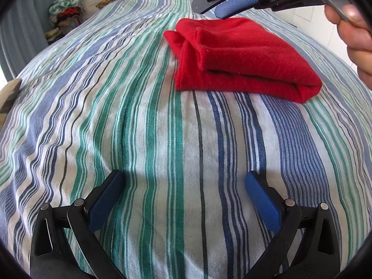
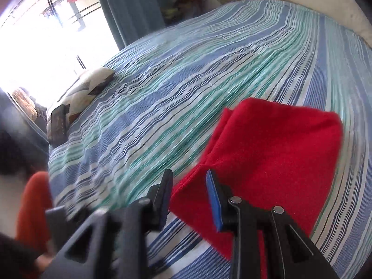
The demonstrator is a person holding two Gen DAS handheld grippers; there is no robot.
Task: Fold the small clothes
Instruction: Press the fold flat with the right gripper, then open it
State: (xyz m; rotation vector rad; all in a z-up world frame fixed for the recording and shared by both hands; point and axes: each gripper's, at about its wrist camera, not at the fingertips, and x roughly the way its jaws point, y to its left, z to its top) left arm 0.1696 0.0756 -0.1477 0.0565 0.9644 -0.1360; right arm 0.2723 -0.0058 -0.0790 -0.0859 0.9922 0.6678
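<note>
Striped bedding fills both of my views: a bed sheet (image 1: pixel 144 125) in bands of green, blue, white and thin black lines, stretched over a wide bed. On it lies one folded red fleece garment (image 1: pixel 244 58), doubled over into a thick packet with its rolled edges facing left in the left wrist view.

My left tongs (image 1: pixel 184 200) hang over bare sheet, well short of the garment, their two blue pads spread wide with nothing between them. My right tongs (image 2: pixel 189 200) sit low over the near corner of the red garment; the gap between the pads is narrow and I see red cloth behind it, but I cannot tell whether the pads are pinching anything. From the left wrist view the same right tongs (image 1: pixel 223 7) appear at the far edge of the garment, one blue pad showing, with a bare hand (image 1: pixel 355 44) on the handle.

Only the right wrist view gives me the bright window (image 2: pixel 44 46) with its teal curtain (image 2: pixel 116 9), one patterned pillow (image 2: pixel 79 97) at the bed's edge, a dark phone-like slab (image 2: pixel 59 125) leaning on it, and an orange sleeve (image 2: pixel 32 207). Both views show one heap of mixed clothes (image 1: pixel 67 11) in the far corner. I can read no writing or labels anywhere.
</note>
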